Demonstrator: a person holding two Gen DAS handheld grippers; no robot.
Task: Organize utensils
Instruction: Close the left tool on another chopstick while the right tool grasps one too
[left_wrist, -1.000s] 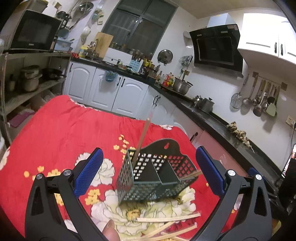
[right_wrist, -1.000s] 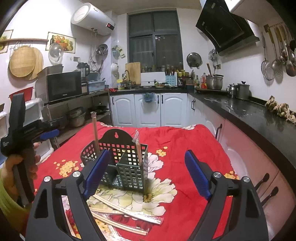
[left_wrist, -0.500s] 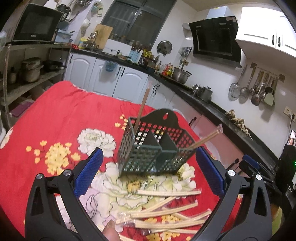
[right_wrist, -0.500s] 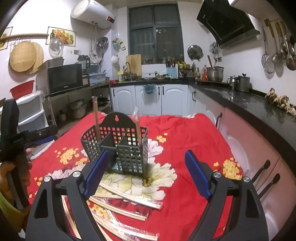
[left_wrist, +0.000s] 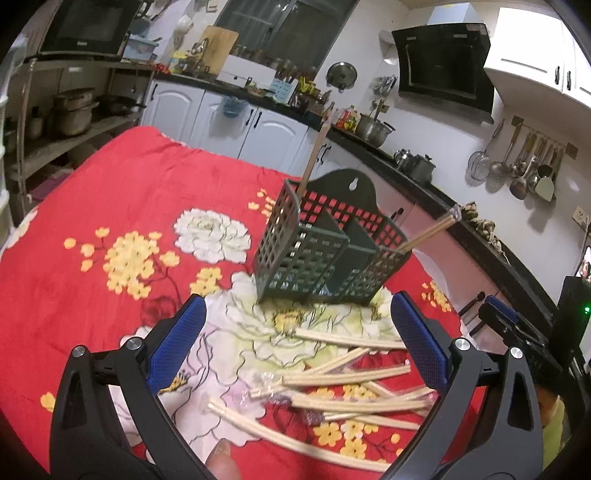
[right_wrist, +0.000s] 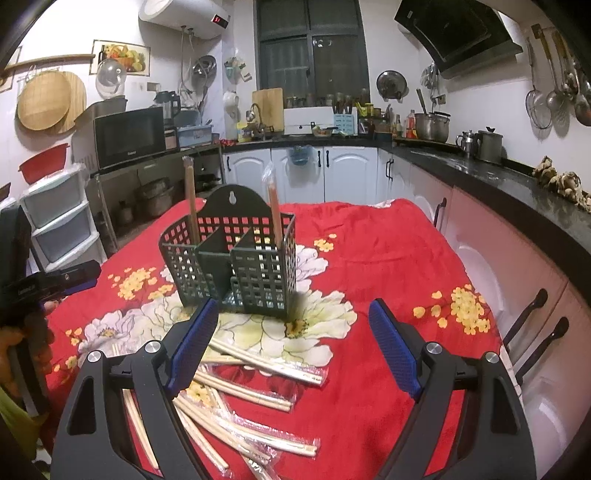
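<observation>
My right gripper (right_wrist: 291, 332) hangs released, blue pads spread wide with nothing between them, aimed down at the table so I can choose a pair to lift. My left gripper (left_wrist: 299, 343) is likewise spread and empty, angled over the same heap from the other side.

The red floral tablecloth (right_wrist: 388, 251) covers the whole table and gives the pale sticks a bright background. On it, at twelve o'clock from my right pads, stands the dark green utensil caddy (right_wrist: 231, 266), upright, its hanging tab at the back and its open compartments facing up to take whatever I drop in. Two wrapped chopstick pairs already stand in it: one (right_wrist: 191, 199) in the left compartment, one (right_wrist: 274, 210) in the right, leaning on the walls because the bins are wider than they are.

The loose wrapped chopsticks (right_wrist: 258, 391) lie crisscrossed at six o'clock from the caddy, just below my pads, some overlapping. I judge the next move calls for singling out a top one.
</observation>
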